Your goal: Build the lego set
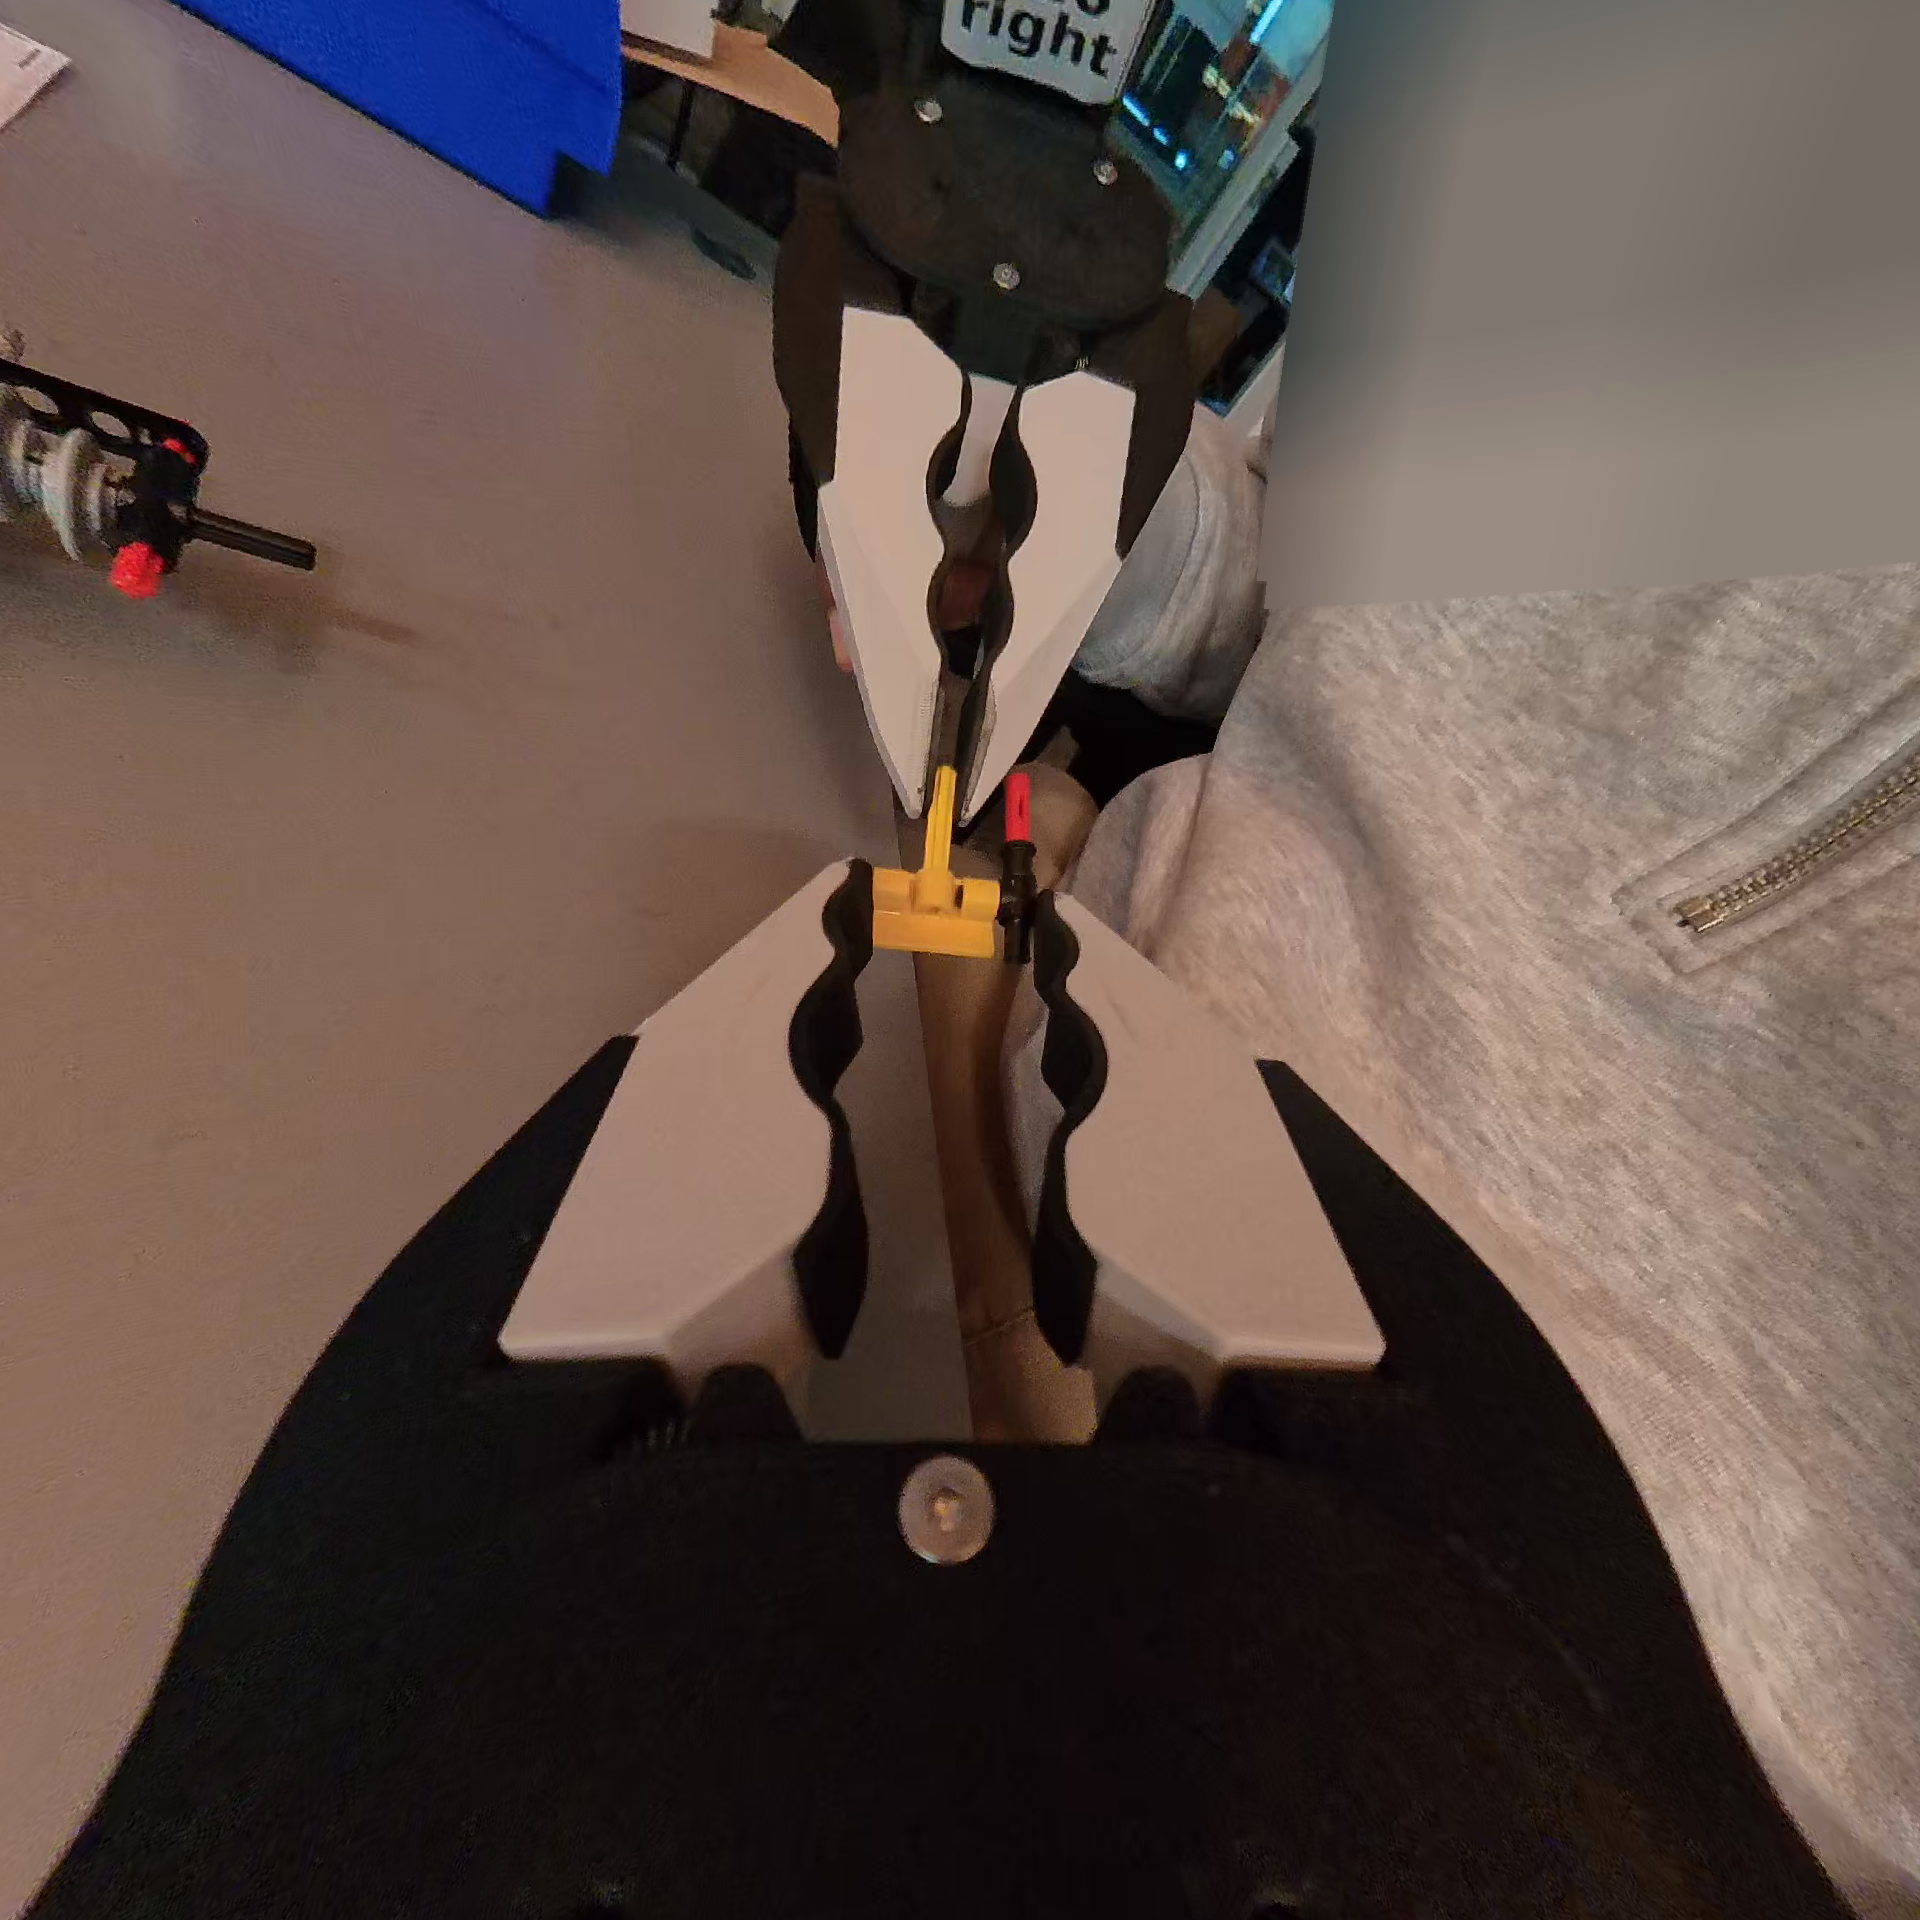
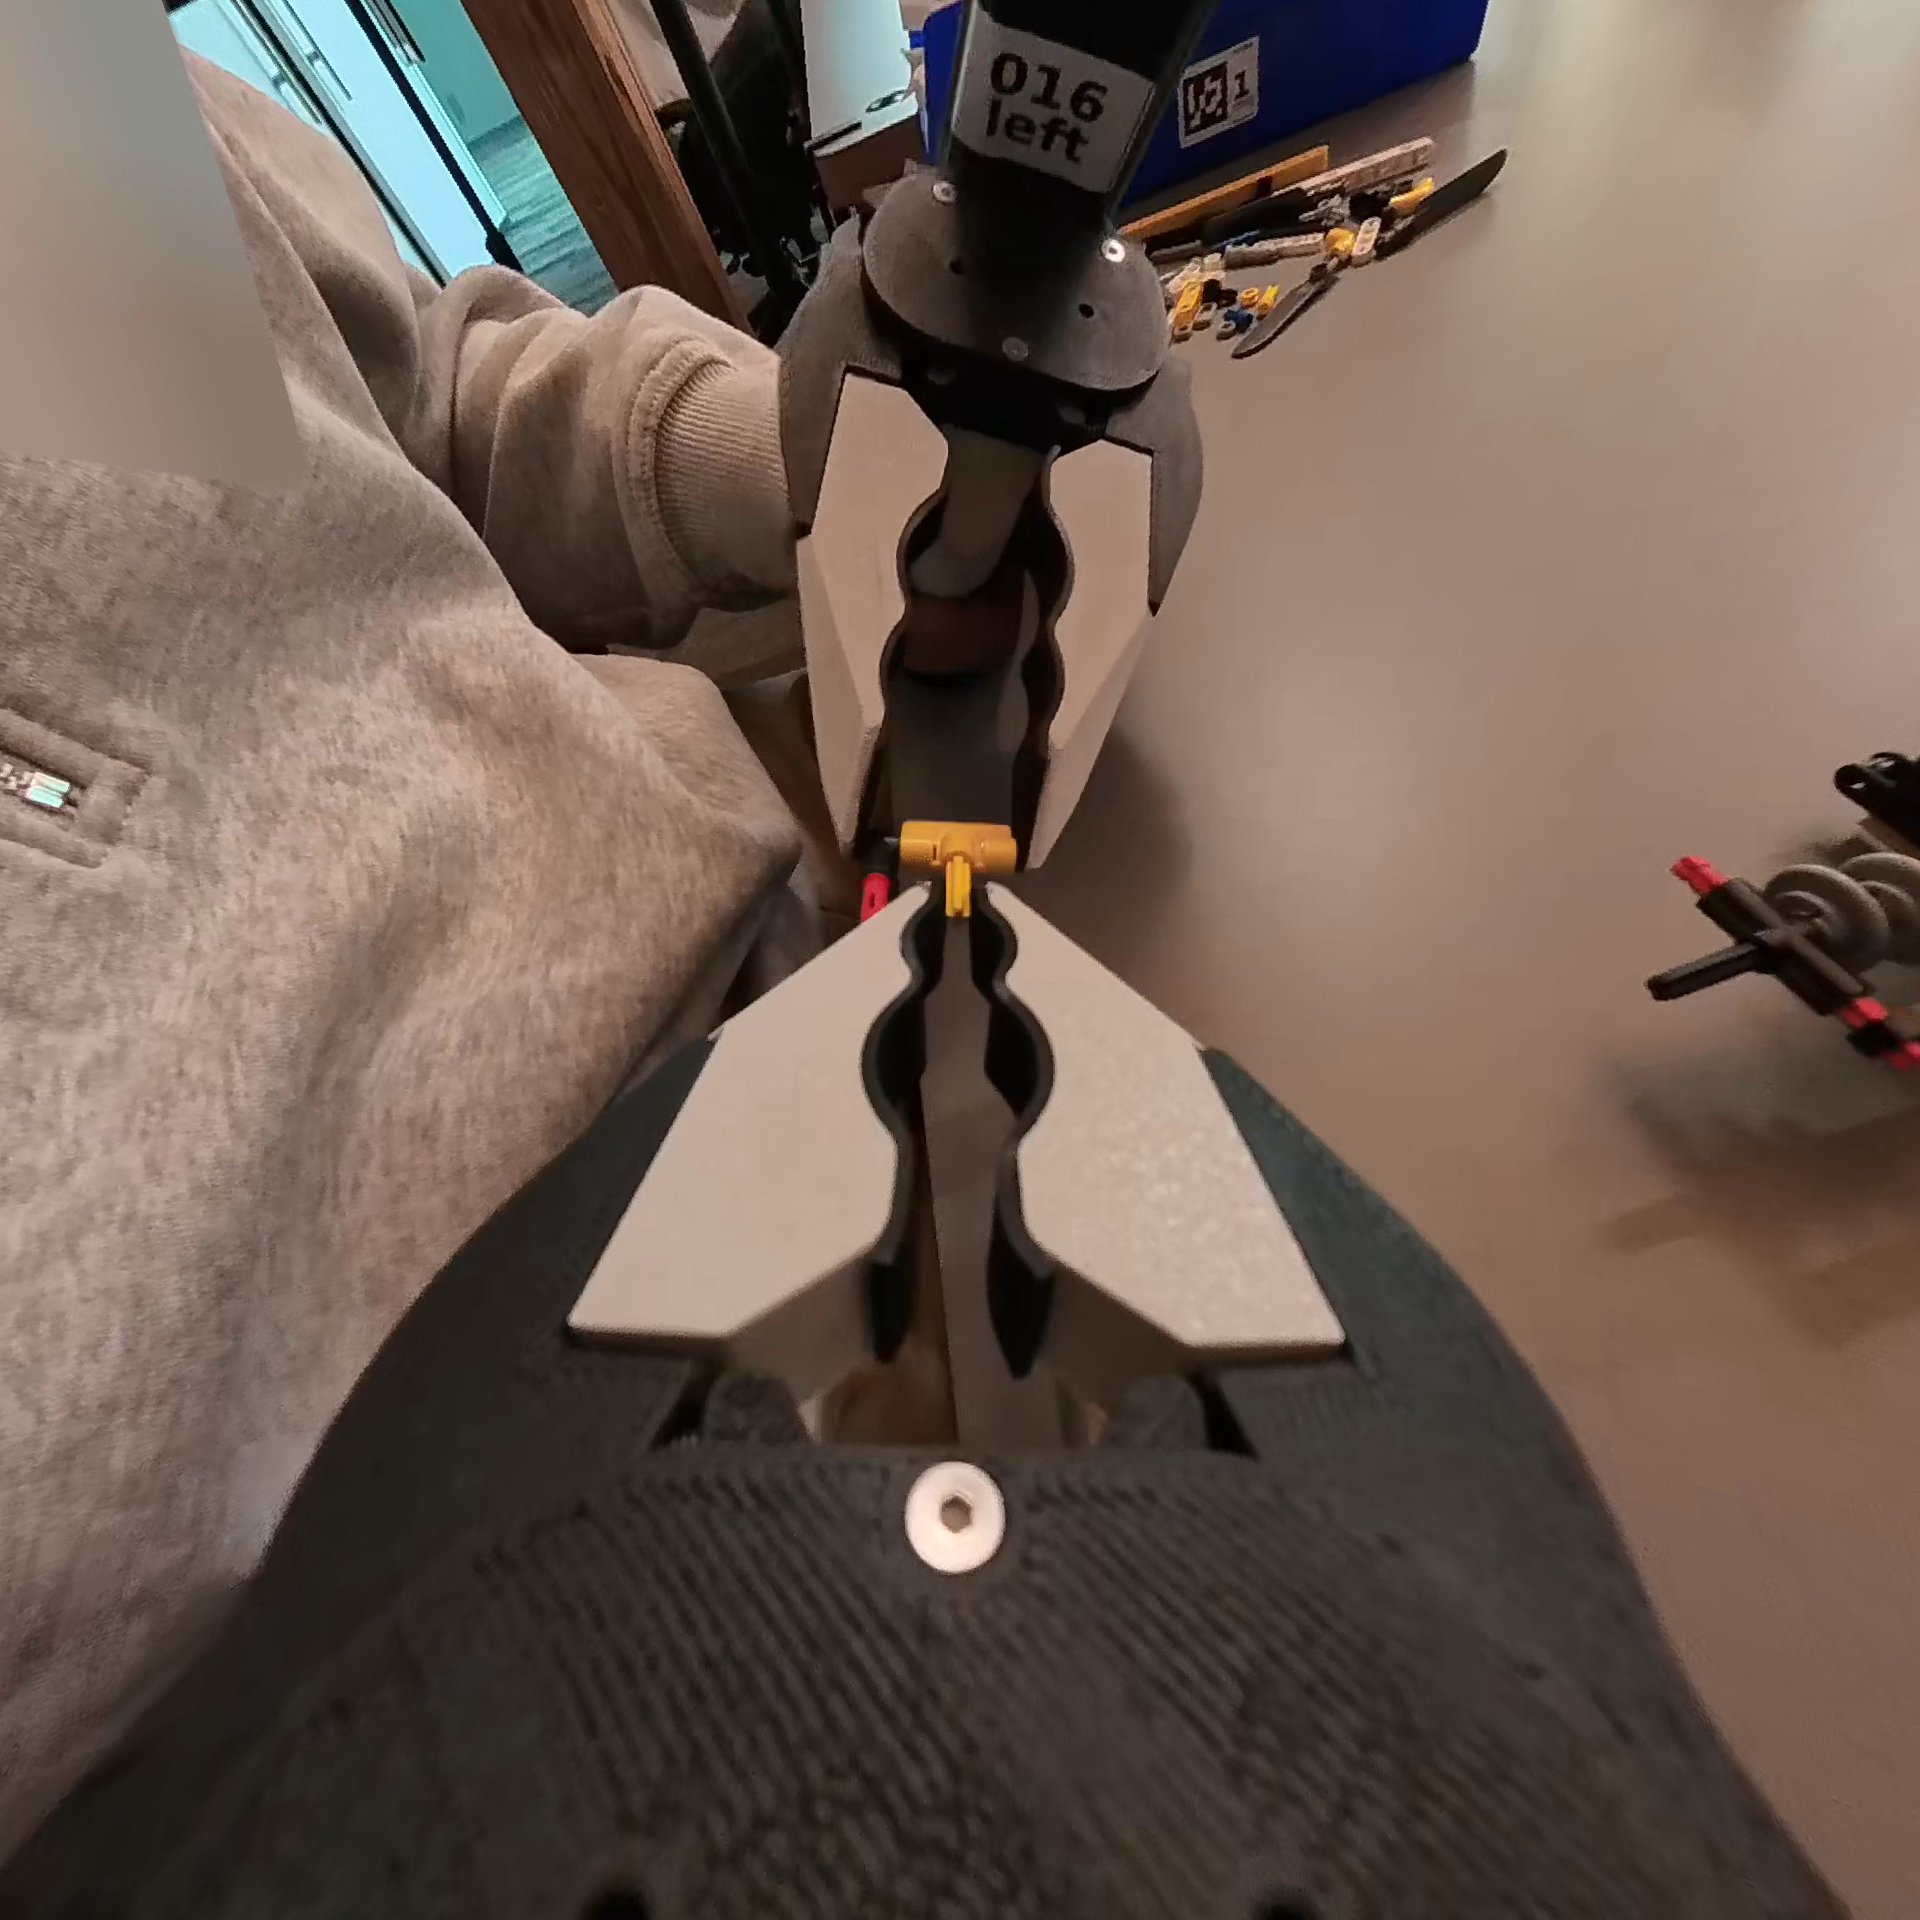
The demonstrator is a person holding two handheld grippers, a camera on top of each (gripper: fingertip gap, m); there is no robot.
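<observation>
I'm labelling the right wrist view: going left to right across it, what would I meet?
Grey fleece sweatshirt → small yellow T-shaped lego connector → scattered pile of loose lego pieces → half-built black, grey and red lego assembly.

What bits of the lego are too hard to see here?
- Left wrist view: the built lego part is cut off by the left edge.
- Right wrist view: the red pin is mostly hidden behind the right tool.
- Right wrist view: the loose pieces are too small to identify.
</observation>
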